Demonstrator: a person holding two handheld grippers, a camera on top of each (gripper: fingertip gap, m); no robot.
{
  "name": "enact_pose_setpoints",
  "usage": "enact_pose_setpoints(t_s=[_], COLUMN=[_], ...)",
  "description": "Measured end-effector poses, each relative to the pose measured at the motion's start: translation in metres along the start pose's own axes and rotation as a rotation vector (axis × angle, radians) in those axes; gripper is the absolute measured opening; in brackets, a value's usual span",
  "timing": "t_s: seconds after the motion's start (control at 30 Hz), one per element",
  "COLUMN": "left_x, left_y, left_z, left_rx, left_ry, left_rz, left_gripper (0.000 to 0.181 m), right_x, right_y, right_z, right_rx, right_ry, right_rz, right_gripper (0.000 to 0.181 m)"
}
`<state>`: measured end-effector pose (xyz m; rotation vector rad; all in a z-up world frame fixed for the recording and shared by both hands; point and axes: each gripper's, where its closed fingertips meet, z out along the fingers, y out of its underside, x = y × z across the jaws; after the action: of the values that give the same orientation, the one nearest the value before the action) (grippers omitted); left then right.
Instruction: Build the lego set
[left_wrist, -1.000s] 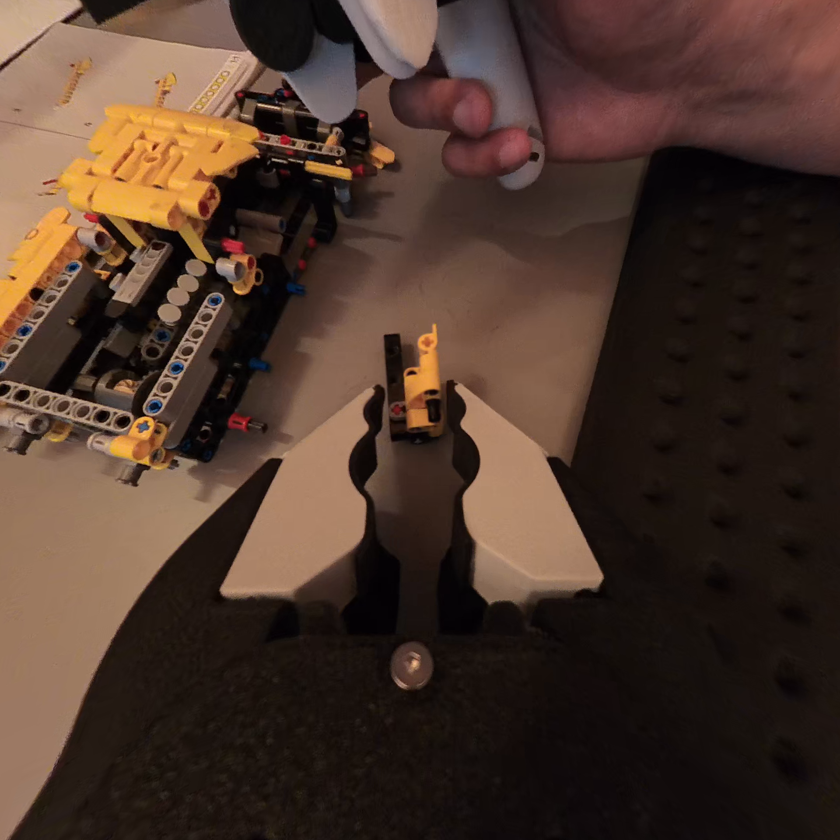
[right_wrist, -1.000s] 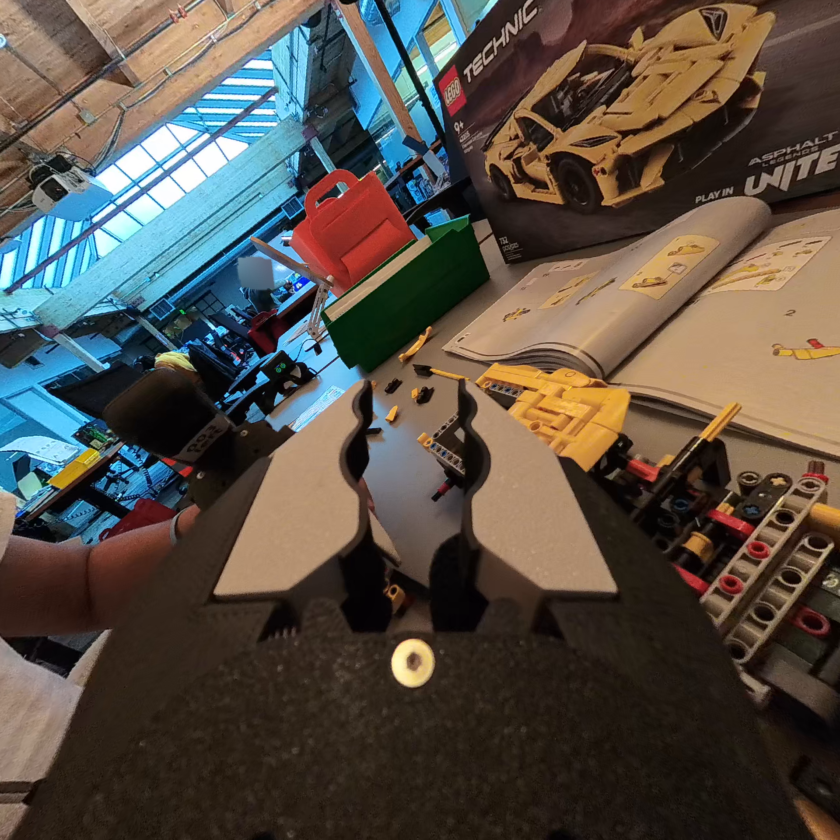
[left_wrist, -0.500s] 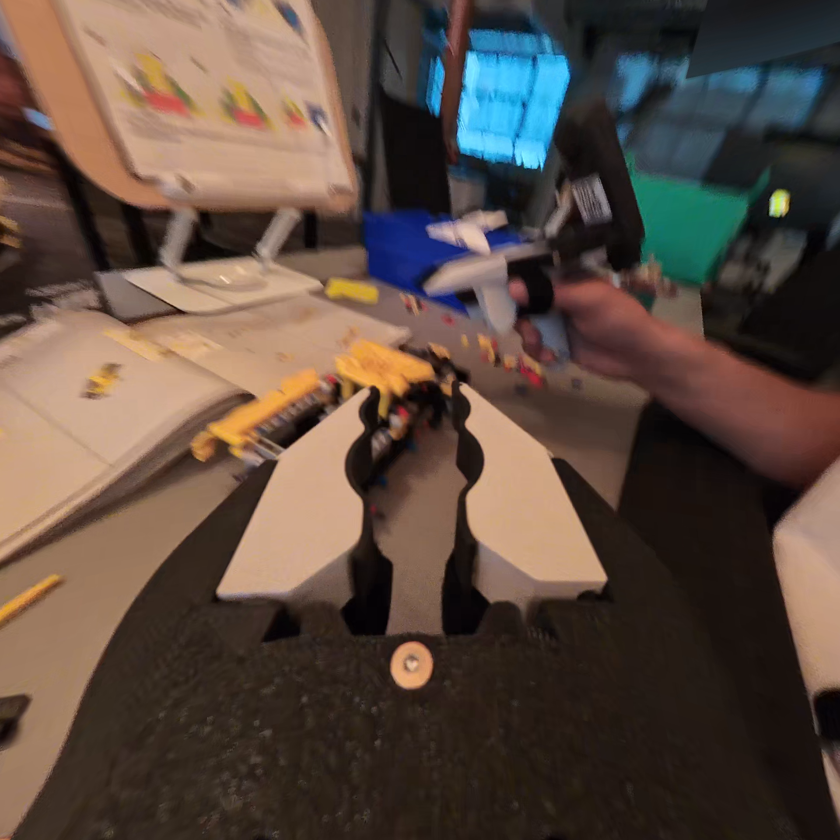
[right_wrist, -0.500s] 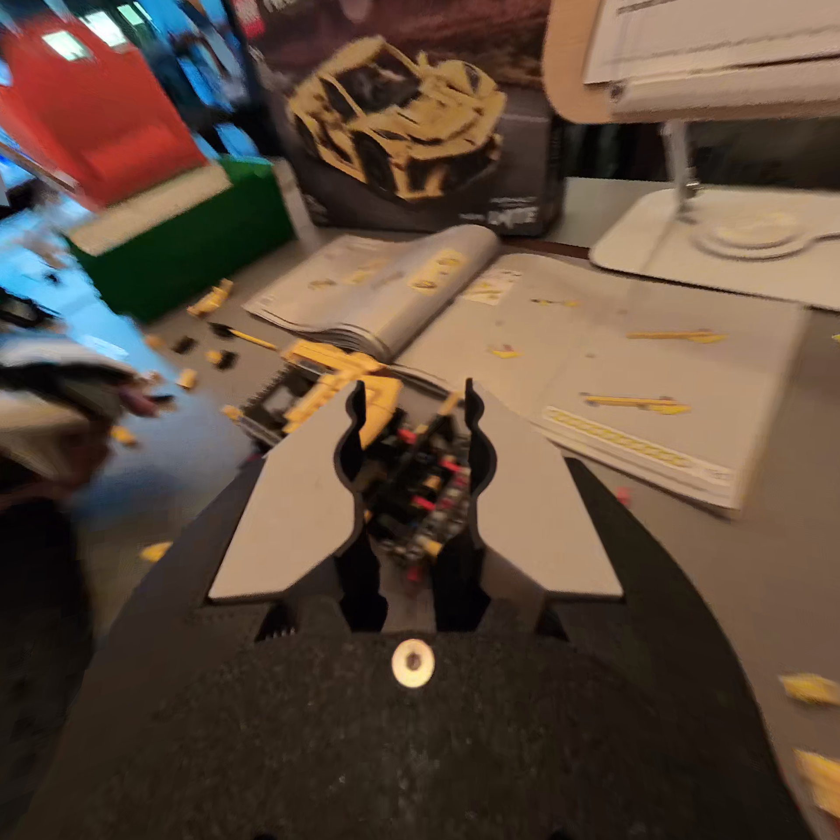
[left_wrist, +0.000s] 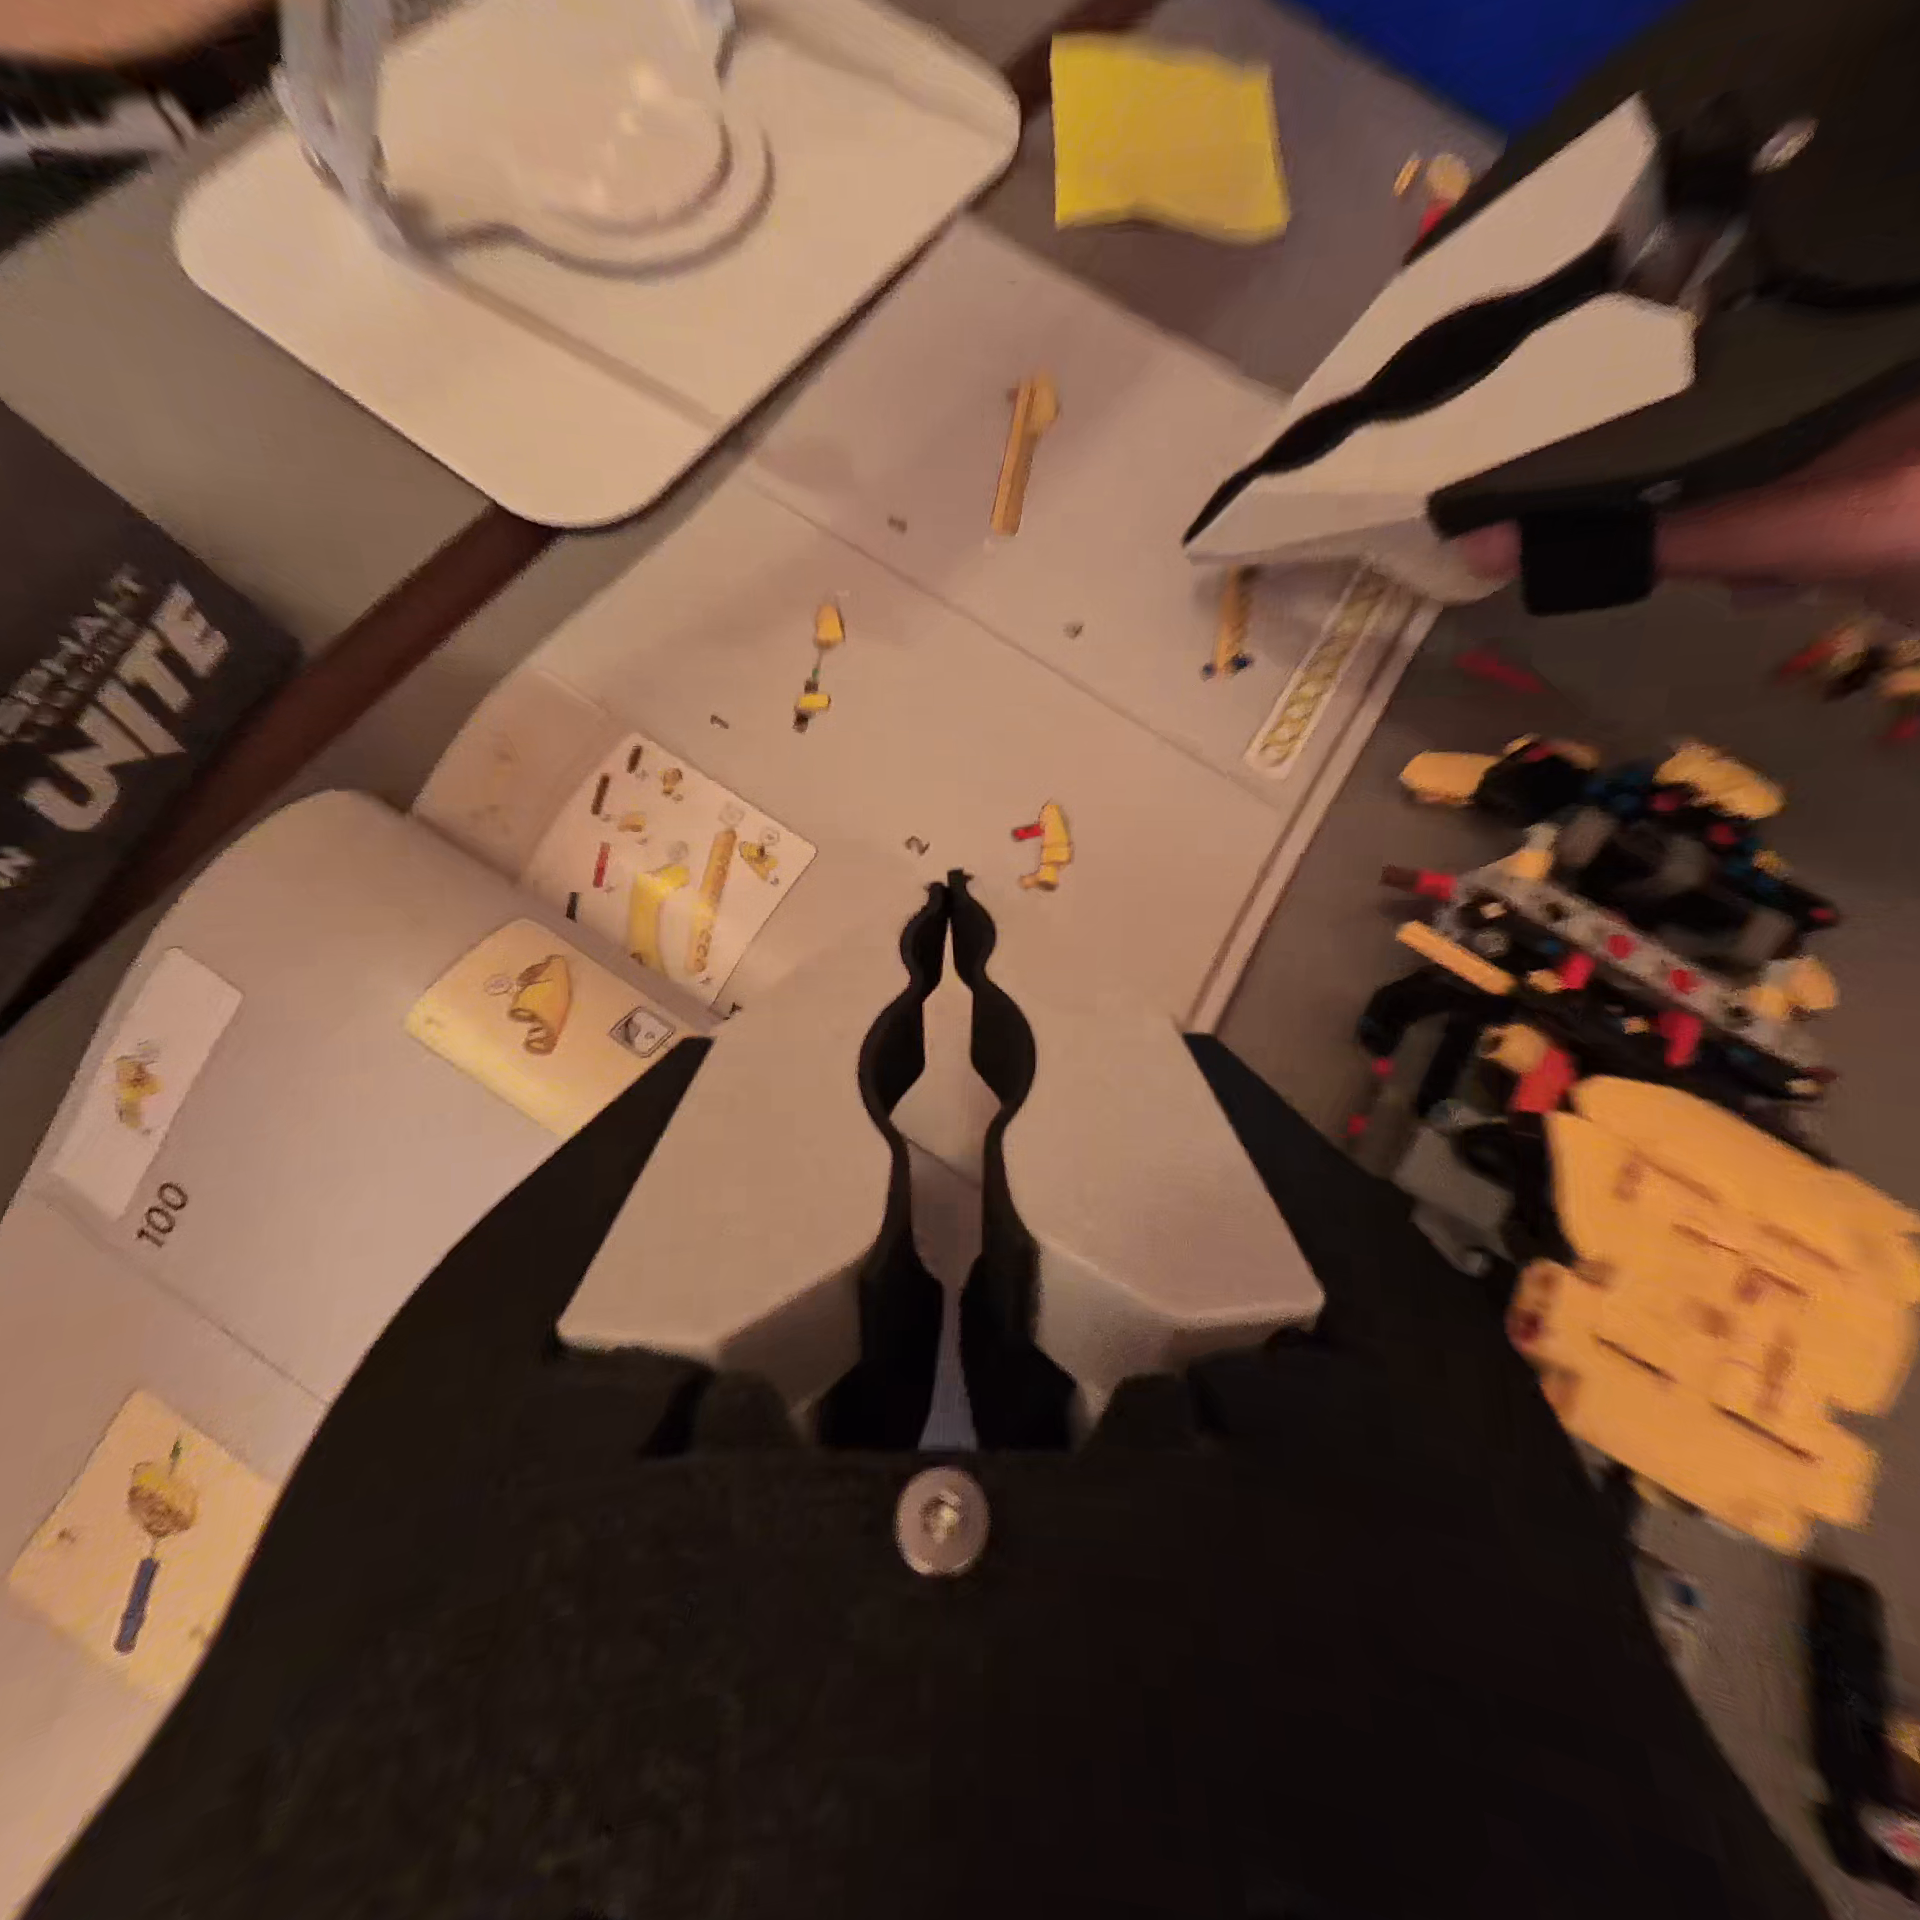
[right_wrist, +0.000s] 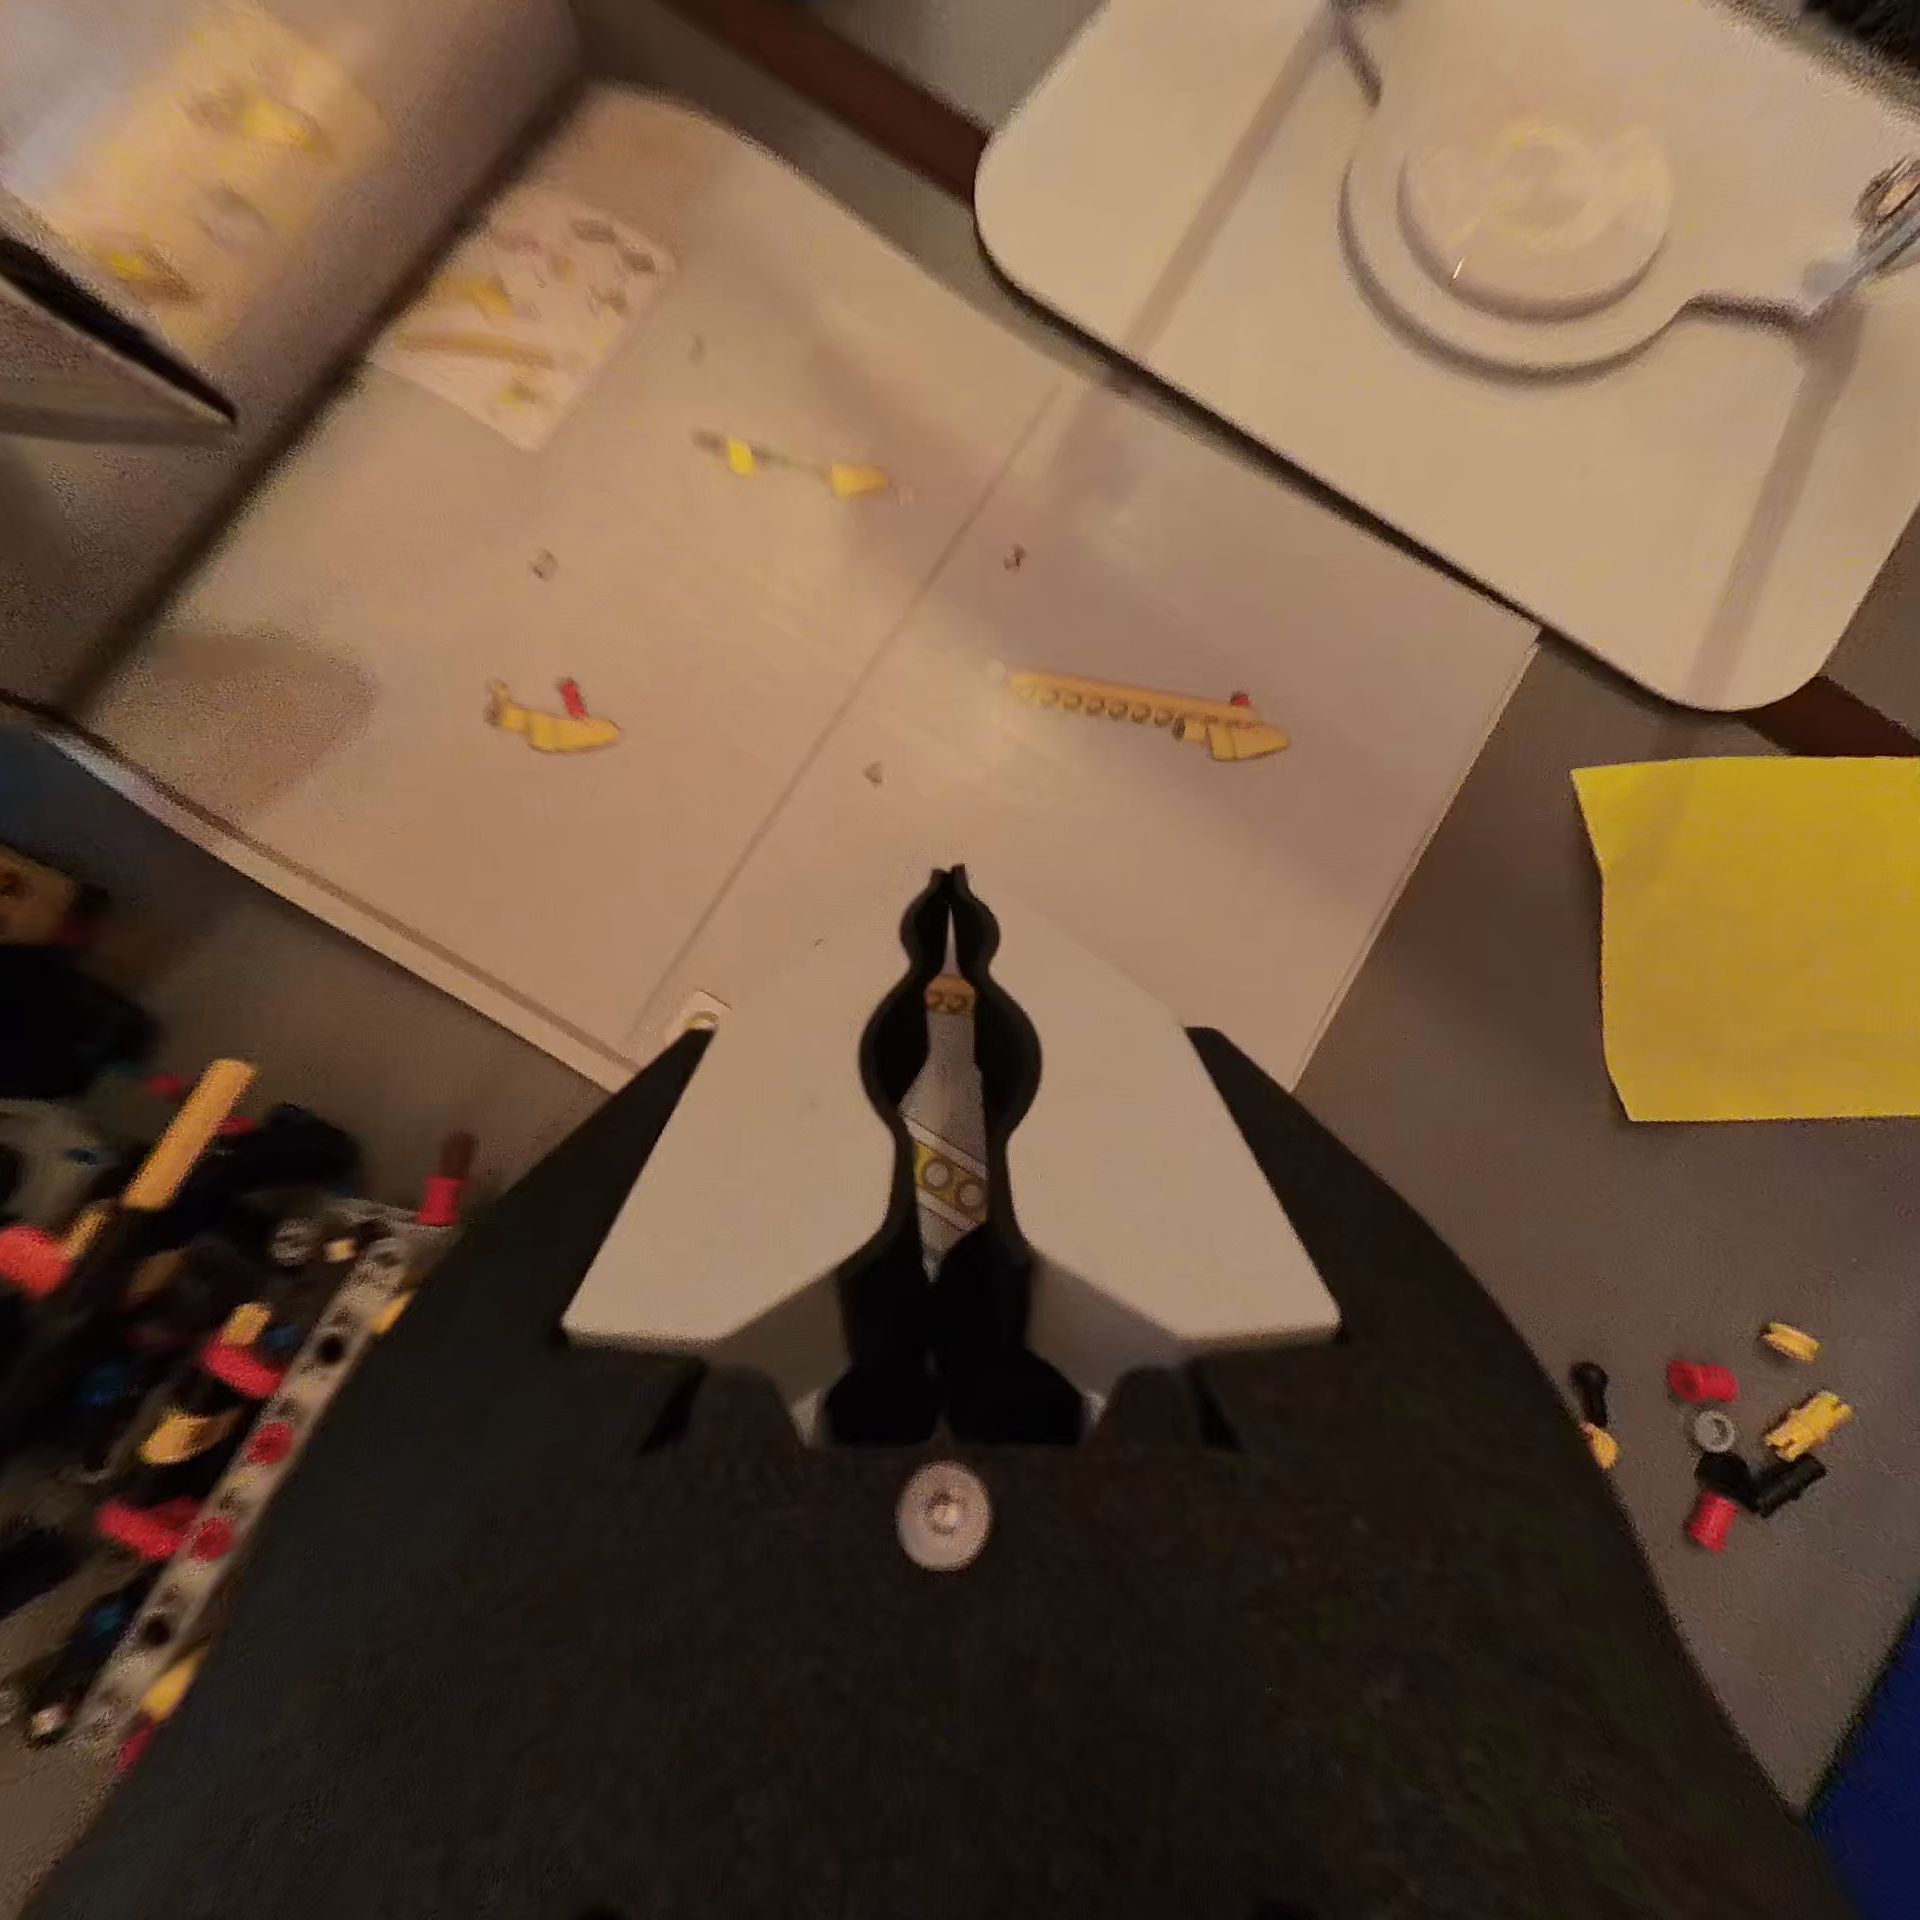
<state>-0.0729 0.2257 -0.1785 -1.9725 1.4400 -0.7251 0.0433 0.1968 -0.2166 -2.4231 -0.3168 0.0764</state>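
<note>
The partly built yellow and black Lego car (left_wrist: 1621, 935) lies on the grey table at the right of the left wrist view, and at the left edge of the right wrist view (right_wrist: 177, 1351). The open instruction booklet (left_wrist: 935, 644) lies beside it. My left gripper (left_wrist: 954, 888) is shut and empty, above the booklet's page. My right gripper (right_wrist: 954, 878) is shut and empty, above the booklet's (right_wrist: 727, 644) near corner. The right gripper also shows in the left wrist view (left_wrist: 1205, 535), shut, with its tip over the booklet's far edge.
A white stand base (left_wrist: 592, 312) sits beyond the booklet. A yellow paper (right_wrist: 1766, 935) lies right of the booklet. Loose small pieces (right_wrist: 1745, 1434) lie near it. The dark Lego box (left_wrist: 104, 675) stands at the left. A blue bin (right_wrist: 1870, 1714) is at the lower right. One gripper's finger ends stand about 12 centimetres off the other's.
Both grippers have gone from open to shut and swung over the booklet, pointing down. The small yellow and black piece between my left fingers a second ago is no longer in view.
</note>
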Motion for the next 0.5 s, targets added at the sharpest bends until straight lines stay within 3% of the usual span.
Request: enact_pose_setpoints(t_s=[0.07, 0.23, 0.4, 0.5], left_x=[-0.009, -0.039, -0.042, -0.052], left_y=[0.012, 0.045, 0.047, 0.049], left_z=[0.011, 0.003, -0.004, -0.011], left_rx=[-0.042, -0.111, -0.042, -0.022], left_ry=[-0.058, -0.182, -0.111, -0.161], left_rz=[0.042, 0.110, -0.014, -0.049], left_gripper=[0.000, 0.000, 0.000, 0.000], right_x=[0.003, 0.003, 0.003, 0.003], right_y=[0.012, 0.013, 0.012, 0.012], right_z=[0.009, 0.010, 0.011, 0.011], right_rx=[-0.041, -0.022, 0.006, 0.011], right_ry=[0.031, 0.031, 0.064, 0.067], right_rz=[-0.014, 0.044, 0.013, 0.019], right_gripper=[0.000, 0.000, 0.000, 0.000])
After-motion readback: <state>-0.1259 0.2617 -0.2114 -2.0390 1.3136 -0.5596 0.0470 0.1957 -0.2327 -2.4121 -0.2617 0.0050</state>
